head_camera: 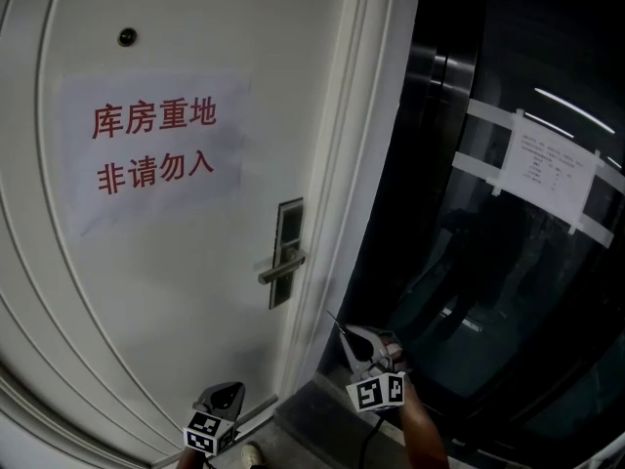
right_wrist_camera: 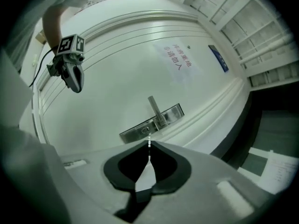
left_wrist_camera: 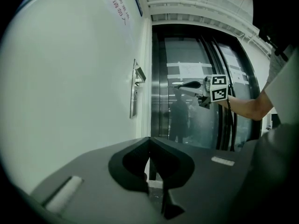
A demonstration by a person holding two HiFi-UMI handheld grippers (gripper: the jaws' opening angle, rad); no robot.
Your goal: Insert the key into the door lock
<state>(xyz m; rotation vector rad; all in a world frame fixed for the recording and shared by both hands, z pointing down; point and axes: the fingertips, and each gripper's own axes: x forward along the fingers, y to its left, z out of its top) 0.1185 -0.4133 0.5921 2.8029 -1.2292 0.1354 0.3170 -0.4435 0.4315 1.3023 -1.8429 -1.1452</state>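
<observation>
Dim, greenish light — fisheye warp at edges, reflections on dark glass (head_camera: pixel 508 291).

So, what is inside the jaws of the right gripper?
A thin key is clamped between the closed jaws of the right gripper. Only its blade tip sticks out, toward the lock plate. The rest is covered by the jaws.

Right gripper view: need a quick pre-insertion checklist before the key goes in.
1. Key gripped: ok. The right gripper has its jaws shut on the key.
2. Key aimed at the lock plate: ok. The blade points toward it.
3. Key at the lock: not ok. The head view shows the gripper below and right of the plate, clearly apart from it.
4. Blade turned to suit the lock: cannot tell, too small.
5. Left gripper clear: ok. It is empty with jaws together, low by the door.
</observation>
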